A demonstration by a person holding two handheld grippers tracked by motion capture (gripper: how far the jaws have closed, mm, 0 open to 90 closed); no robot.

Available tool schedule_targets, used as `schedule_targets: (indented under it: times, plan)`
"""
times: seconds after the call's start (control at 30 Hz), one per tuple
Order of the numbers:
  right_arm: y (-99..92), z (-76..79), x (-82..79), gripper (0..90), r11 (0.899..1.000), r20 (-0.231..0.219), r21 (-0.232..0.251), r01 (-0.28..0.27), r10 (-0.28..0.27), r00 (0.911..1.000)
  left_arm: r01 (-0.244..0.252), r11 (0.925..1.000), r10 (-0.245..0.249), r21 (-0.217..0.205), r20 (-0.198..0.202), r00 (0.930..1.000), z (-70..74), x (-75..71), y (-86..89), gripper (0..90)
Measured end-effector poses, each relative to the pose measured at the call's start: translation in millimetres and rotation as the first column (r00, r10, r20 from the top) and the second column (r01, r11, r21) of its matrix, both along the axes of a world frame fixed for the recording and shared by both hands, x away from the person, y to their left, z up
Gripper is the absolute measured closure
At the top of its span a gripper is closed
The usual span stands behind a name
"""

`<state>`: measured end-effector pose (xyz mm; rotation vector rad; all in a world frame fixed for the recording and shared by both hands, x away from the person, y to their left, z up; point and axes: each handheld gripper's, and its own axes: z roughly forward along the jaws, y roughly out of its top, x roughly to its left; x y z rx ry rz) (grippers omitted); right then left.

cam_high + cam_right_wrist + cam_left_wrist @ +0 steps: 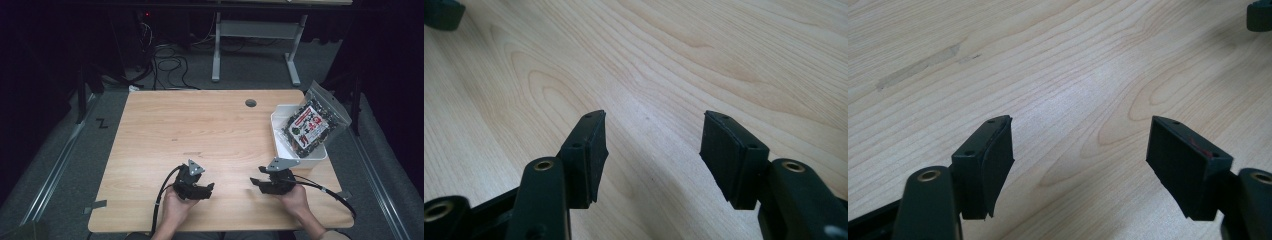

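Note:
A person's hands hold two black grippers low over the front of a light wooden table point(200, 125). The left gripper point(209, 190) points right toward the other one, and in the left gripper view its jaws point(1080, 150) stand wide apart over bare wood, so it is open. The right gripper point(255, 182) points left, and in the right gripper view it is open point(653, 145) with nothing between its pads. A clear packet point(314, 125) with a red, white and black label leans in a white bin point(285, 112) at the table's right edge.
A round cable hole point(250, 103) sits near the table's far edge. Cables trail from both grippers off the front. Beyond the table stand a grey desk frame point(255, 35) and loose floor cables point(167, 65). Each gripper's tip shows in a top corner of the other's view.

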<state>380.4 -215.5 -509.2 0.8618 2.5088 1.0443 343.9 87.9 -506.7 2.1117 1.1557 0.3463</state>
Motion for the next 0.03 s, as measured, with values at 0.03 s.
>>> schedule_targets:
  times: [0.03]
  plan:
    - [0.0,0.0,-0.7,44.2,1.000,0.006,-0.004,0.001,0.000,1.0000,-0.001,1.0000,0.001,0.000,0.000,1.0000,0.1,0.0,0.1,27.2]
